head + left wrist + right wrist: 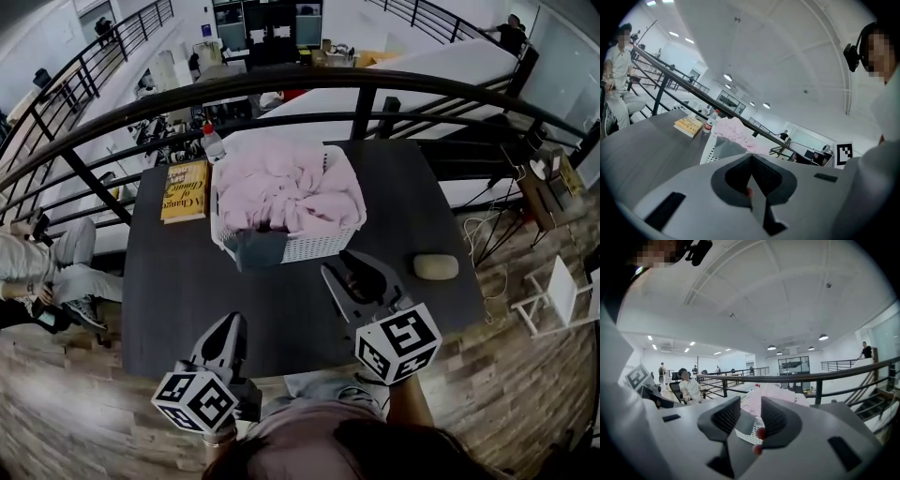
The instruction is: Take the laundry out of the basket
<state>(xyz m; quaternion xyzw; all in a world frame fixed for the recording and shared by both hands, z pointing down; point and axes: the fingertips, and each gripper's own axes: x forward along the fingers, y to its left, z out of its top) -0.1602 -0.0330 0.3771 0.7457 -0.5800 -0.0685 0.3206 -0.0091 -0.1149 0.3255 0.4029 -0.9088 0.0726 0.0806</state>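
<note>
- Step in hand, as judged: the approach to the basket (309,248), with nothing lifted yet; pink laundry (286,192) is piled above the rim, and a grey cloth (258,249) hangs over the near wall
- Left gripper (228,323): jaws together, tips meeting, nothing between them; it hovers over the dark table (281,305) near the person's edge, well short of the basket
- Right gripper (339,264): jaws a narrow way apart and empty; its tips lie near the basket's near right corner but apart from it; in the right gripper view the white lattice wall shows through the gap, with pink laundry above it
- To do the step well: widen the right jaws before contact, come in over the rim rather than at the wall, and close on a raised fold at the top of the pile, so that the lattice is not caught
- The left gripper must part its jaws before it can take cloth; alternatively it might steady the rim, since a light basket could slide or tip under an upward pull
- Lift until the cloth clears the rim; soft pieces probably cling and may drag others along
- Nearby: a book (185,190) and a bottle (213,142) left of the basket, and a beige oval object (436,266) right of the right gripper
</note>
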